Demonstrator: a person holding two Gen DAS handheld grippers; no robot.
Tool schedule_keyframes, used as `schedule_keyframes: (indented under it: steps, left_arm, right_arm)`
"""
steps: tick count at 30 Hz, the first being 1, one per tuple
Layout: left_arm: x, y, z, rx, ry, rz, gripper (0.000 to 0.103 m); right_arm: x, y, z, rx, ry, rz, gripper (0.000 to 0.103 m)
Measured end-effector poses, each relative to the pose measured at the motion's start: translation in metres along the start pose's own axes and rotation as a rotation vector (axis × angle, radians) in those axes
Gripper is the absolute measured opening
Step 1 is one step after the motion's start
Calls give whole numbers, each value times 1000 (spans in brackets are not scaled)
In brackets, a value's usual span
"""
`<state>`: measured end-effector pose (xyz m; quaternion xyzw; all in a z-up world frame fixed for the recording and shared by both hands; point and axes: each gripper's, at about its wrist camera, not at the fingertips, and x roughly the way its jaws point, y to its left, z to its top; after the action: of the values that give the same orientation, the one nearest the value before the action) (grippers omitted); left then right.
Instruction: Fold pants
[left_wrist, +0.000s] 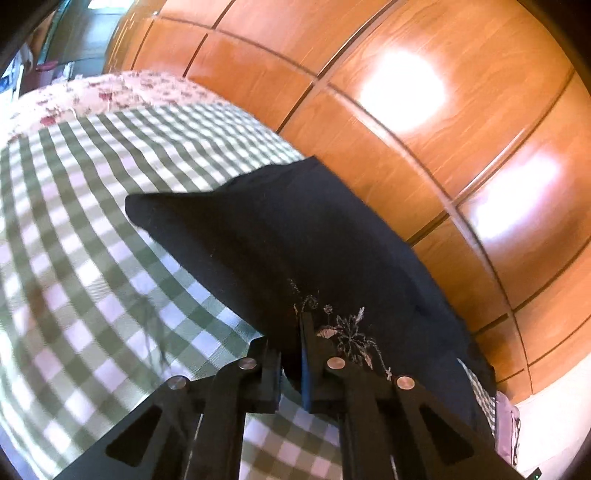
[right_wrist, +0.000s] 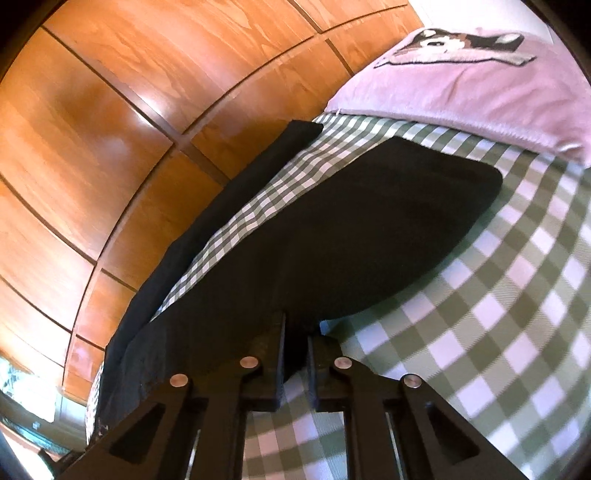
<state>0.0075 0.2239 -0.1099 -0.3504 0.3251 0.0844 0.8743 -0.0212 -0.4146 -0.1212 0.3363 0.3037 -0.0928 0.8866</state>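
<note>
1. While my left hand-held gripper (left_wrist: 291, 354) is clamped on the near edge of the dark navy embroidered cloth pants (left_wrist: 280, 236), they stretch away along the green-checked bed (left_wrist: 92, 229).
2. My right hand-held gripper (right_wrist: 295, 350) likewise pinches their near edge, legs running far toward the pink pillow (right_wrist: 461, 96).

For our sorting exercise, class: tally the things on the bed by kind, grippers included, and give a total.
Pants: 1
Pillow: 1
Checked sheet: 1
Floral cover: 1
Grippers: 2, the left gripper and the right gripper, each shut on the pants
Total: 6
</note>
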Motion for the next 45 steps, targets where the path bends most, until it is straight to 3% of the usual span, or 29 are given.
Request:
schedule_keyframes:
  steps: [9,14,16,19,20,21,25,27,28,31,36,39,45]
  left_arm:
    - [-42,21,-14,-22,22,1,7]
    - [-53,31,-27,2,17,60,8]
    - [-44,35,-35,25,53,111,14]
    - [-46,39,-47,1,74,157,24]
    - [-53,37,-49,-5,61,175,26]
    - [-61,35,-52,-10,42,197,30]
    - [-100,16,-54,33,-124,267,34]
    - [-105,1,-45,66,-183,265,38]
    - [-100,-9,-39,87,-189,245,47]
    - [-70,-40,-23,147,-161,176,59]
    - [35,-119,-17,377,5,111,59]
    - [83,-144,-23,462,41,118,59]
    - [124,-150,-33,466,108,151,60]
  right_arm:
    - [-32,-10,-17,5,37,-8,10]
    - [-38,-16,-35,-36,102,-44,10]
    - [-37,-21,-39,-34,114,-47,11]
    - [-46,-22,-32,-35,116,-55,31]
    - [-53,-17,-29,-57,92,-77,45]
    - [-60,-15,-25,-74,65,-95,51]
    - [-90,-9,-1,-116,-68,-172,51]
    - [-87,-4,15,-138,-93,-169,53]
    - [-80,-1,20,-146,-86,-168,53]
    - [-47,17,39,-171,-47,-124,54]
    - [27,51,56,-222,96,-44,54]
    - [73,67,71,-245,161,-31,54]
    - [144,83,103,-187,210,-15,54]
